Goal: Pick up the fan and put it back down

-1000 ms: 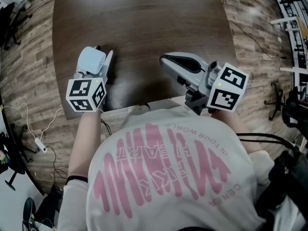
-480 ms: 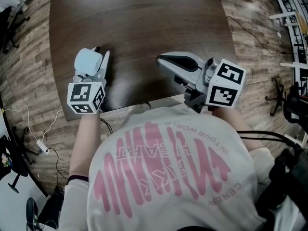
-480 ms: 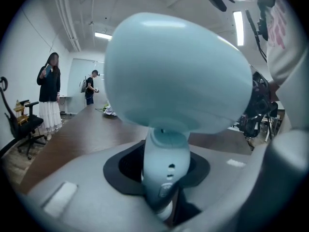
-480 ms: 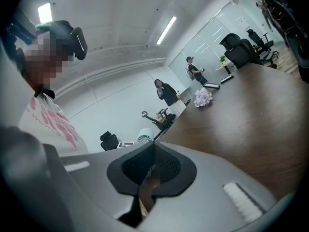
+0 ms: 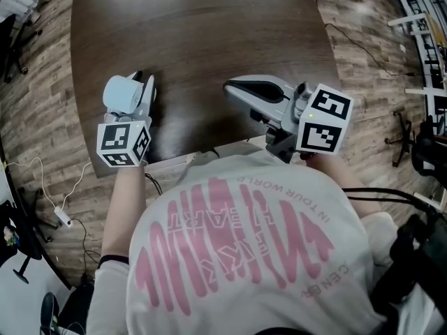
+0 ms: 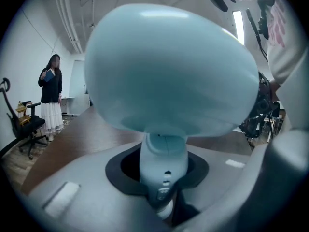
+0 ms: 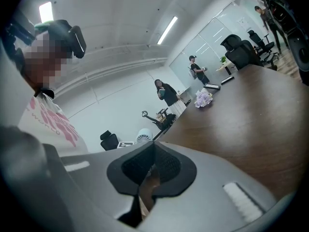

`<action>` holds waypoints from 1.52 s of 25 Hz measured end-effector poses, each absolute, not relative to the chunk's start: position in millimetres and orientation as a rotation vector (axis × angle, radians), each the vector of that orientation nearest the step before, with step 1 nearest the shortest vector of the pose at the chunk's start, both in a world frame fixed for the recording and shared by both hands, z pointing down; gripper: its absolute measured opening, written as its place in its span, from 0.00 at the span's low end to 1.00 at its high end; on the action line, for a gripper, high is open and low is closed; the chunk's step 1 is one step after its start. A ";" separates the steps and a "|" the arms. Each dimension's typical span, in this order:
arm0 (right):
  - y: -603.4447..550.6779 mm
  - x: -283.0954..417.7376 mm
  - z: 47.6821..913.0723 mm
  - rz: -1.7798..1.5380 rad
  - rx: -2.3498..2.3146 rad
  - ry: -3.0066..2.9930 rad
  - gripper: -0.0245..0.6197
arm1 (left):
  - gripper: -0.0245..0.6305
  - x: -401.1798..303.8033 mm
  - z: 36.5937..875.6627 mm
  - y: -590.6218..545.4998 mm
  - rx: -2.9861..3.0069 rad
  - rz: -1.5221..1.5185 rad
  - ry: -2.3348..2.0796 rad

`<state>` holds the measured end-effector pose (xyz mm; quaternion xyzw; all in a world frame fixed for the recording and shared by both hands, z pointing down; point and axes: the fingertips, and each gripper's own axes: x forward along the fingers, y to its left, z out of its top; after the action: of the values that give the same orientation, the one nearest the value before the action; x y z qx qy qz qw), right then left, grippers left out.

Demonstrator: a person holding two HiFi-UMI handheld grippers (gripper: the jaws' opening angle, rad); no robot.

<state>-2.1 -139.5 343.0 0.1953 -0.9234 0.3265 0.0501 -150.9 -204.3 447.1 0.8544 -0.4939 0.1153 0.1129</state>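
Note:
The small pale-blue fan [image 5: 120, 93] stands near the left front edge of the dark wooden table [image 5: 209, 33]. Its round head [image 6: 169, 71] fills the left gripper view, and its stem [image 6: 161, 170] sits between the black pads. My left gripper [image 5: 136, 89] has just been closing, and its jaws now press on the stem from both sides. My right gripper [image 5: 234, 89] hovers over the table to the right of the fan. It is shut with nothing in it, its pads [image 7: 159, 166] almost meeting.
Cables [image 5: 56, 208] trail over the plank floor left of the table. Flowers [image 7: 203, 98] sit far down the table. A person [image 6: 50, 98] stands beside an office chair [image 6: 21, 124], and other people [image 7: 166, 93] stand further off.
The left jaws have narrowed around the fan's stem. The right gripper has kept still.

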 end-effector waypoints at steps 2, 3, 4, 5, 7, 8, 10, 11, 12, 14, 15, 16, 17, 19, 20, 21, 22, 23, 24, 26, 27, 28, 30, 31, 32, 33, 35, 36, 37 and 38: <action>-139.1 -2.9 342.8 0.990 0.588 -2.811 0.05 | 0.21 -152.6 445.9 -205.2 2.499 0.329 -1.454; -138.9 -3.2 342.4 0.988 0.585 -2.811 0.05 | 0.21 -153.2 445.3 -205.5 2.494 0.326 -1.455; -138.9 -3.2 341.7 0.985 0.583 -2.812 0.05 | 0.21 -153.7 444.5 -205.4 2.488 0.319 -1.456; -138.9 -3.1 340.7 0.982 0.583 -2.814 0.05 | 0.21 -154.1 443.2 -204.9 2.482 0.308 -1.459; -139.1 -3.5 338.6 0.974 0.580 -2.820 0.05 | 0.21 -155.0 438.3 -203.0 2.477 0.278 -1.468; -139.0 -4.2 337.5 0.968 0.575 -2.824 0.05 | 0.21 -155.5 434.3 -202.0 2.480 0.261 -1.474; -138.7 -5.8 335.1 0.956 0.562 -2.833 0.05 | 0.21 -156.2 422.8 -200.0 2.490 0.224 -1.489; -138.5 -6.6 333.7 0.951 0.555 -2.838 0.05 | 0.21 -156.6 415.5 -198.9 2.497 0.205 -1.500; -138.3 -7.5 331.9 0.945 0.547 -2.844 0.05 | 0.21 -157.2 406.7 -197.4 2.504 0.182 -1.513; -137.6 -9.7 327.1 0.931 0.532 -2.859 0.05 | 0.21 -158.8 384.7 -192.8 2.523 0.127 -1.538; -137.0 -11.1 324.2 0.922 0.523 -2.867 0.05 | 0.21 -159.7 372.1 -189.7 2.535 0.098 -1.549; -136.3 -12.6 321.0 0.912 0.512 -2.876 0.05 | 0.22 -160.4 358.9 -186.3 2.549 0.071 -1.560; -135.5 -14.2 317.5 0.903 0.501 -2.884 0.05 | 0.22 -161.0 345.2 -182.5 2.563 0.044 -1.571; -133.7 -17.2 309.8 0.887 0.480 -2.902 0.05 | 0.22 -161.8 317.2 -174.3 2.586 -0.009 -1.591; -132.8 -18.6 306.1 0.881 0.469 -2.911 0.05 | 0.22 -161.7 303.7 -170.0 2.593 -0.027 -1.599; -131.8 -20.1 302.7 0.875 0.456 -2.920 0.05 | 0.22 -161.1 291.1 -165.7 2.598 -0.037 -1.607; -130.6 -21.5 299.9 0.869 0.441 -2.929 0.05 | 0.22 -160.4 279.6 -161.2 2.605 -0.047 -1.616; -129.4 -23.0 297.2 0.864 0.424 -2.937 0.05 | 0.22 -159.7 269.2 -156.8 2.613 -0.059 -1.627; -128.4 -24.7 294.5 0.856 0.405 -2.946 0.05 | 0.22 -159.4 259.3 -152.3 2.621 -0.074 -1.638; -126.9 -29.9 288.2 0.835 0.365 -2.965 0.05 | 0.22 -161.0 240.4 -143.1 2.635 -0.112 -1.665; -126.7 -33.9 284.6 0.820 0.344 -2.975 0.05 | 0.22 -163.8 231.6 -138.4 2.642 -0.130 -1.681; -126.8 -39.0 281.0 0.806 0.323 -2.984 0.05 | 0.22 -168.1 224.0 -133.7 2.647 -0.144 -1.700; -125.3 -51.2 275.5 0.786 0.288 -2.993 0.05 | 0.22 -180.0 215.0 -124.3 2.646 -0.152 -1.734; -123.8 -57.0 273.7 0.782 0.275 -2.993 0.05 | 0.22 -186.3 213.1 -119.6 2.638 -0.153 -1.744; -122.3 -62.0 272.4 0.779 0.264 -2.992 0.05 | 0.22 -191.6 211.6 -114.9 2.629 -0.159 -1.749; -121.0 -66.0 271.4 0.776 0.254 -2.990 0.05 | 0.22 -195.4 210.0 -110.2 2.624 -0.169 -1.748; -119.5 -71.4 270.5 0.771 0.232 -2.987 0.05 | 0.22 -198.5 206.7 -102.7 2.625 -0.182 -1.747; -119.5 -72.8 270.2 0.769 0.218 -2.985 0.05 | 0.22 -198.2 205.6 -100.7 2.628 -0.180 -1.748; -120.5 -73.4 269.5 0.766 0.204 -2.983 0.05 | 0.22 -197.1 204.5 -100.4 2.629 -0.175 -1.749; -122.3 -73.5 268.3 0.763 0.191 -2.980 0.05 | 0.22 -195.8 203.1 -101.3 2.627 -0.172 -1.749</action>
<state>-73.5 -122.3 268.3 0.0620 -0.9665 0.2474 0.0300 -195.8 -101.3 203.1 0.8311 -0.5534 -0.0543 -0.0093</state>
